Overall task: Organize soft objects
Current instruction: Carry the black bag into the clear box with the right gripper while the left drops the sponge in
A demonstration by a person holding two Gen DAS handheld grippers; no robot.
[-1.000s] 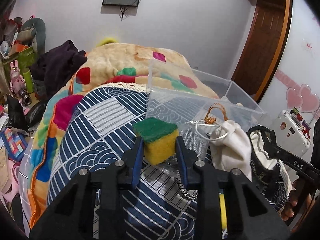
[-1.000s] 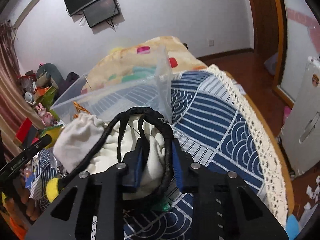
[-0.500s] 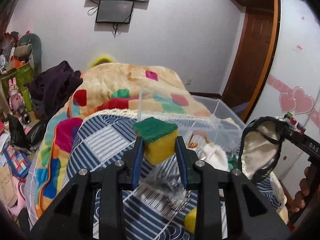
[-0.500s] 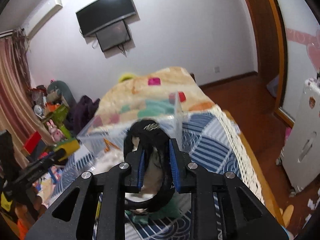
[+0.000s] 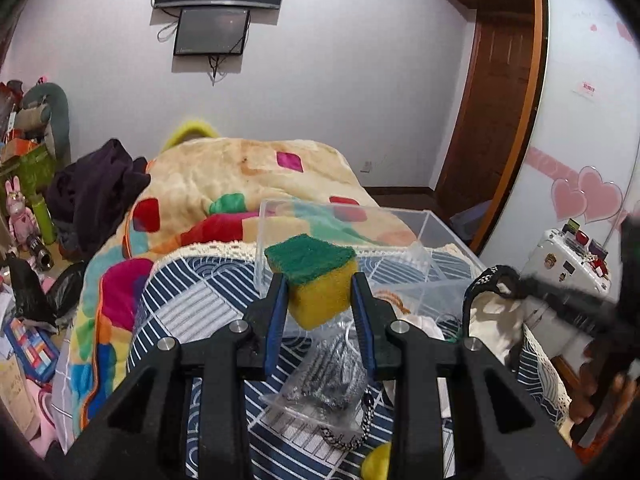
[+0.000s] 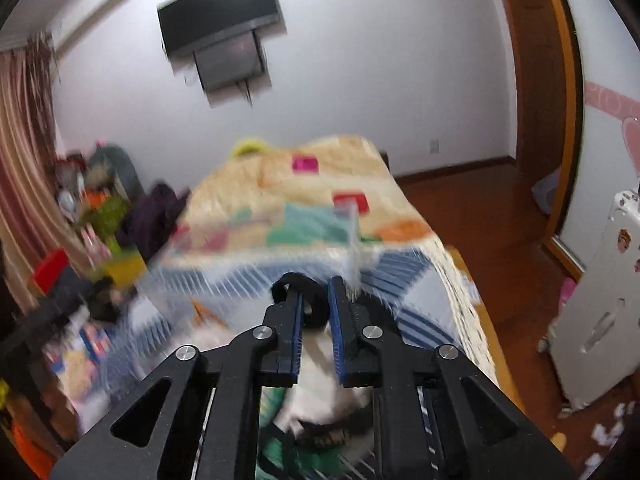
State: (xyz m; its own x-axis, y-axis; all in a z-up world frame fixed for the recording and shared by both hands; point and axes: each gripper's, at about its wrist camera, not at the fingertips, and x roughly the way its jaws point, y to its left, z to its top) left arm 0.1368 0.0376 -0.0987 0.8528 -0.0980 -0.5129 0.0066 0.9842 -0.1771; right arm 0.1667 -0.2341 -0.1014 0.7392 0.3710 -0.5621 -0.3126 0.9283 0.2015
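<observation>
My left gripper point(image 5: 318, 294) is shut on a yellow sponge with a green scouring top point(image 5: 314, 278), held above the bed in front of the clear plastic box point(image 5: 404, 236). My right gripper point(image 6: 314, 312) is shut on the black trim of a white fabric bag point(image 6: 320, 396), which hangs below the jaws; the bag also shows at the right in the left wrist view point(image 5: 490, 312). The clear box point(image 6: 248, 268) lies just ahead of the right gripper, blurred.
A clear packet with a metal chain point(image 5: 328, 388) and a white drawstring pouch point(image 5: 420, 324) lie on the blue patterned bedspread point(image 5: 200, 312). A colourful blanket point(image 5: 240, 176) covers the far bed. Clutter stands at the left point(image 5: 28, 200), a white case at the right point(image 6: 600, 300).
Both grippers have risen and tilted up with their loads. The right gripper has lifted the bag off the bedspread toward the box; its view is now motion-blurred.
</observation>
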